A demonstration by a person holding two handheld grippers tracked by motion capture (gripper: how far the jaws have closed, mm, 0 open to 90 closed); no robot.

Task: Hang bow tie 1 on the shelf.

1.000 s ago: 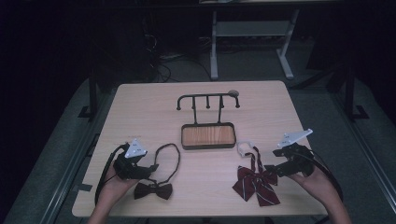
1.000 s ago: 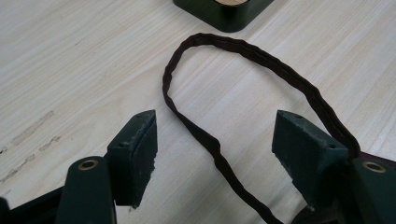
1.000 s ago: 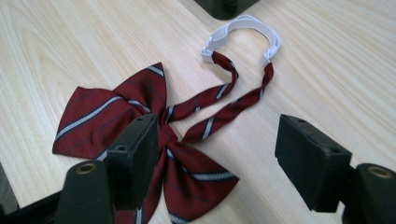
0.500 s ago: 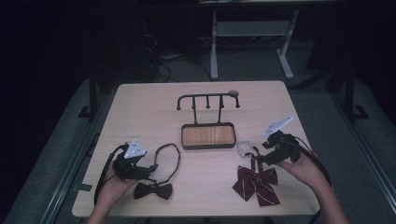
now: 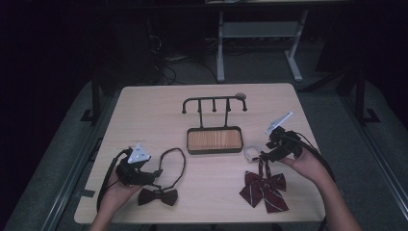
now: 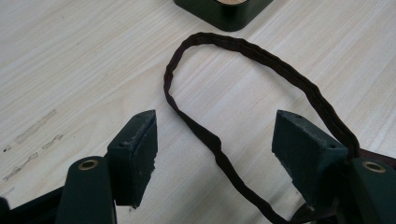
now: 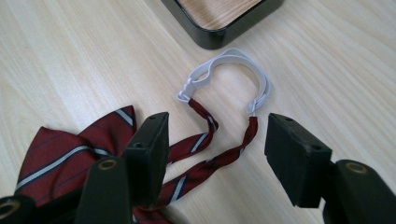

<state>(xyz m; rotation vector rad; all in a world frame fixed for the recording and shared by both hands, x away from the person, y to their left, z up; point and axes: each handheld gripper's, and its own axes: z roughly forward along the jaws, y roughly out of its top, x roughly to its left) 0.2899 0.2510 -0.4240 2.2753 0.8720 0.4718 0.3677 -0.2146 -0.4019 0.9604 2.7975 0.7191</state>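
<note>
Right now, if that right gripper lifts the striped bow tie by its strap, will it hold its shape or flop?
Probably flop: the strap lies in loose curves on the table. The bow looks like thin cloth, so likely light and dangling. The white loop seems springier and may keep its curve.

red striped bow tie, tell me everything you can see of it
The red striped bow tie lies flat on the wooden table, near its front right. It looks like dark red fabric with thin pale stripes. Two narrow straps of the same cloth run from the bow to a white elastic loop, which rests just off the black-rimmed tray. The right tongs stand open over the straps, one jaw to either side, not closed on them.
</note>
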